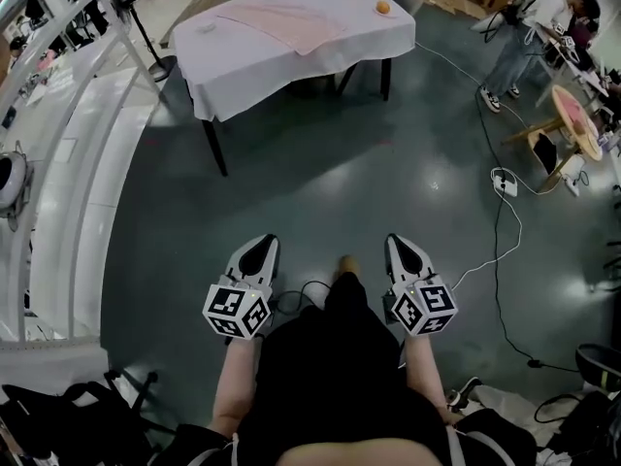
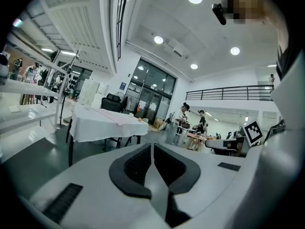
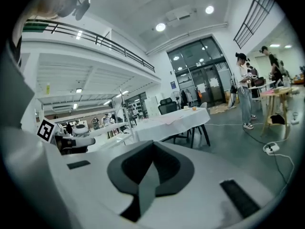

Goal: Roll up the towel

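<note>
black clothing (image 1: 330,377) of the wearer fills six o'clock in the head view, nearest of all, with both forearms reaching out over a dark green floor (image 1: 388,163). at nine o'clock a white railing (image 1: 87,144) curves along the edge. the left gripper (image 1: 260,247), at seven o'clock, has its jaws clenched together on nothing, with only a hairline slit between the pads. at twelve o'clock, well apart from both grippers, stands a table (image 1: 233,66) under a white cloth. the pink towel (image 1: 291,19) lies spread out on top of it, with an orange (image 1: 382,7) near its right side. the right gripper (image 1: 402,247), at five o'clock, is likewise clenched and empty. a white cable (image 1: 490,255) lies on the floor near it and runs to a power strip (image 1: 505,183) at three o'clock. at two o'clock a bystander (image 1: 524,27) stands near a round wooden table (image 1: 577,115).
</note>
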Demonstrator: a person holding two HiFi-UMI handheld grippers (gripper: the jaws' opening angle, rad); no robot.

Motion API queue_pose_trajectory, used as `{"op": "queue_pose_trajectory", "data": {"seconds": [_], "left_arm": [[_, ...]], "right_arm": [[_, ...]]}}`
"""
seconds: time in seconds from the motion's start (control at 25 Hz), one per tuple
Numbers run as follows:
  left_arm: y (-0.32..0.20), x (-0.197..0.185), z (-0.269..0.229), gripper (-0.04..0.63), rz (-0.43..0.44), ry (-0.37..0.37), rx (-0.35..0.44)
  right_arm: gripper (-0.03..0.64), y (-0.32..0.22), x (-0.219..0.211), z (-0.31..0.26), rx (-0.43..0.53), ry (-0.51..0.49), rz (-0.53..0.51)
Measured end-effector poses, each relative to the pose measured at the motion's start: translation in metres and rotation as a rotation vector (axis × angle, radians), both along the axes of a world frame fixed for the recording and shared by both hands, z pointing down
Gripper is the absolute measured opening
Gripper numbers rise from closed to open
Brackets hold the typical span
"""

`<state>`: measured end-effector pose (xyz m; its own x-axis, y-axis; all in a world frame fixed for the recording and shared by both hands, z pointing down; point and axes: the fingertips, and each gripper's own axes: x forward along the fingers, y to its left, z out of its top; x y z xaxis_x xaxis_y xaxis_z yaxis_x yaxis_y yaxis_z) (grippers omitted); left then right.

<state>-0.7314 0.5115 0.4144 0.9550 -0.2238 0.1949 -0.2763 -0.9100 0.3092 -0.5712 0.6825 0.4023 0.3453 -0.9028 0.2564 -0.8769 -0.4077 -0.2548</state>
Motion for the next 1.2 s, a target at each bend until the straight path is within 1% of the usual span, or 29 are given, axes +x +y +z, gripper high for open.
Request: {"op": "queue_pose_trajectory", "data": {"seconds": [0.08,0.12,0.16,0.2,0.24,0.28,0.32,0.48,0.68,0.8,1.04,1.2], "left_arm": [[0.0,-0.005,0.001,0.026,-0.005,0.011,-0.013],[0.001,-0.006,0.001,0.042,-0.002,0.018,-0.021],[0.002,-0.005,0.002,0.122,0.004,0.026,-0.03],[0.003,-0.004,0.004,0.24,0.01,0.03,-0.039],[0.002,-0.004,0.007,0.292,0.012,0.027,-0.044],[0.002,-0.005,0.009,0.312,0.011,0.02,-0.046],[0.0,-0.006,0.011,0.325,0.009,0.012,-0.044],[-0.008,0.001,0.006,0.325,0.003,0.018,-0.035],[-0.022,0.021,0.01,0.325,-0.034,0.025,-0.042],[-0.036,0.048,0.009,0.325,-0.047,0.028,-0.028],[-0.068,0.121,-0.003,0.325,-0.058,0.031,-0.004],[-0.086,0.166,-0.004,0.325,-0.075,0.024,0.01]], "right_arm": [[0.005,0.001,-0.004,0.002,-0.028,0.027,0.01],[0.062,0.002,-0.005,0.003,-0.031,0.03,0.014],[0.153,0.001,-0.007,0.005,-0.03,0.025,0.011],[0.21,0.001,-0.009,0.006,-0.027,0.017,0.004],[0.259,0.0,-0.011,0.007,-0.022,0.01,-0.004],[0.319,-0.001,-0.013,0.008,-0.018,0.007,-0.008],[0.351,-0.002,-0.013,0.007,-0.015,0.008,-0.01],[0.351,-0.007,0.002,-0.001,0.01,0.013,-0.009],[0.351,-0.02,0.037,0.005,-0.006,0.008,-0.019],[0.351,-0.033,0.073,0.008,-0.009,0.004,-0.025],[0.351,-0.067,0.151,0.0,-0.015,0.034,-0.054],[0.351,-0.087,0.203,0.001,-0.013,0.032,-0.067]]}}
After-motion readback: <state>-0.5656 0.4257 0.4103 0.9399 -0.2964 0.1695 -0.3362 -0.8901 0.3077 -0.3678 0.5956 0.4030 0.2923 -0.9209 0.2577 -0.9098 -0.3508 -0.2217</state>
